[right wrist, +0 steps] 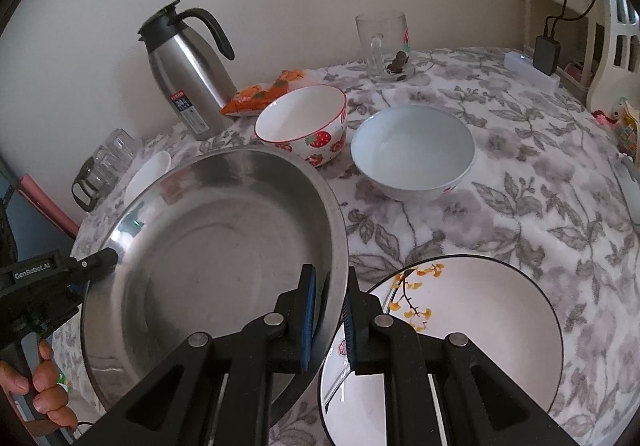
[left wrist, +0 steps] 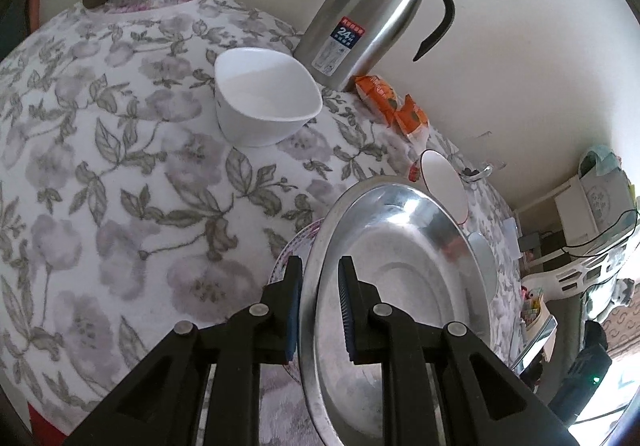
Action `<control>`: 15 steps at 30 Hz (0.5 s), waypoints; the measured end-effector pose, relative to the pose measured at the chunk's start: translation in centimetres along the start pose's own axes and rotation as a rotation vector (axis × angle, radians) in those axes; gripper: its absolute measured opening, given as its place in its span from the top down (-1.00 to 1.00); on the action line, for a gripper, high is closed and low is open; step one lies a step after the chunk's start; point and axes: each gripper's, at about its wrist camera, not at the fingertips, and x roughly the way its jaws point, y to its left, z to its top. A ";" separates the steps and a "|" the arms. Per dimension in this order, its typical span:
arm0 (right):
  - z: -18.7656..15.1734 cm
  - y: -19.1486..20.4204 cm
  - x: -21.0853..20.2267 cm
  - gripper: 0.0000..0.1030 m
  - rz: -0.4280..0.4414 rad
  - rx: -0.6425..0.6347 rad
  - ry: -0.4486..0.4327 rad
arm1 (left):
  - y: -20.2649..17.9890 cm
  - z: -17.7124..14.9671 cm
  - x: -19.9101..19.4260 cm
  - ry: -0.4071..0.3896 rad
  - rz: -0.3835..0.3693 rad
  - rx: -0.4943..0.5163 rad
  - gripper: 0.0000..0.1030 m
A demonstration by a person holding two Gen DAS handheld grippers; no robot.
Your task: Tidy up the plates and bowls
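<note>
While both grippers — left gripper [left wrist: 320, 310] and right gripper [right wrist: 329, 320] — pinch opposite rims of the steel basin [right wrist: 216, 258], the ginkgo plate [right wrist: 480, 326] lies just beside it, nearer the right.

Steel basin [right wrist: 216, 246] sits left of plate [right wrist: 460, 326], before two bowls [right wrist: 304, 121].

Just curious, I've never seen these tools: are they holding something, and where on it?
Yes. Both hold the steel basin by its rim: the right gripper on one side, the left gripper on the opposite side.
</note>
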 end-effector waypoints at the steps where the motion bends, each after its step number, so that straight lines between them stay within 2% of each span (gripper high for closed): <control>1: 0.0 0.1 0.3 0.73 0.003 0.000 0.004 | 0.3 0.0 0.1 -0.002 -0.002 -0.009 0.68; 8: -0.4 1.1 1.9 0.72 -0.005 -0.026 0.027 | 1.8 0.3 0.4 -0.014 -0.010 -0.057 0.67; 15: -0.3 1.6 2.6 0.72 -0.012 -0.022 0.004 | 2.5 0.5 1.3 -0.017 -0.003 -0.068 0.60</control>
